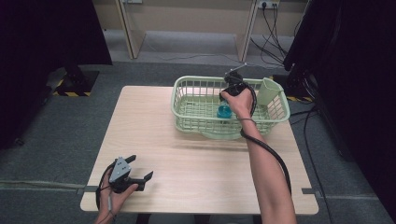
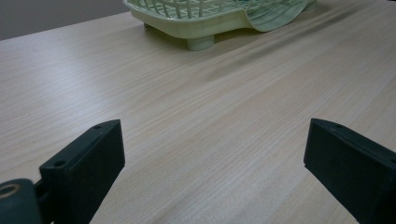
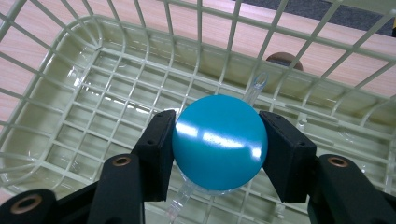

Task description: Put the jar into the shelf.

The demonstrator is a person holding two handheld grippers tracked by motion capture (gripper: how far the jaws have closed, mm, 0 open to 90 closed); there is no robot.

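Grey carpet, dark curtains both sides, light wood table [image 1: 196, 163] mid-frame.

High view: green wire basket [image 1: 187, 114] sits at far right of table, pale cup [image 1: 268, 91] clipped on its right end. Right gripper [image 1: 225, 108] reaches down into basket w/ a blue object [image 1: 224, 111] at its tip. Left gripper [image 1: 140, 173] rests near left corner, jaws apart, nothing between them.

Left gripper view: bare wood betw. spread jaws; basket foot [image 2: 201, 43] far off. We'd leave this hand parked.

Right gripper view: blue ball [image 3: 219, 142] pinched betw. both pads, one each side at about its widest part, so grip looks centred. It hangs over basket floor [image 3: 93, 121]; can't tell if touching. Clear stick-like piece [image 3: 254, 88] runs under/behind it; attached or not, unclear.

Our read: ball is glossy and round, likely slippery. Keep squeeze steady, move straight up or down, avoid snagging the wires.
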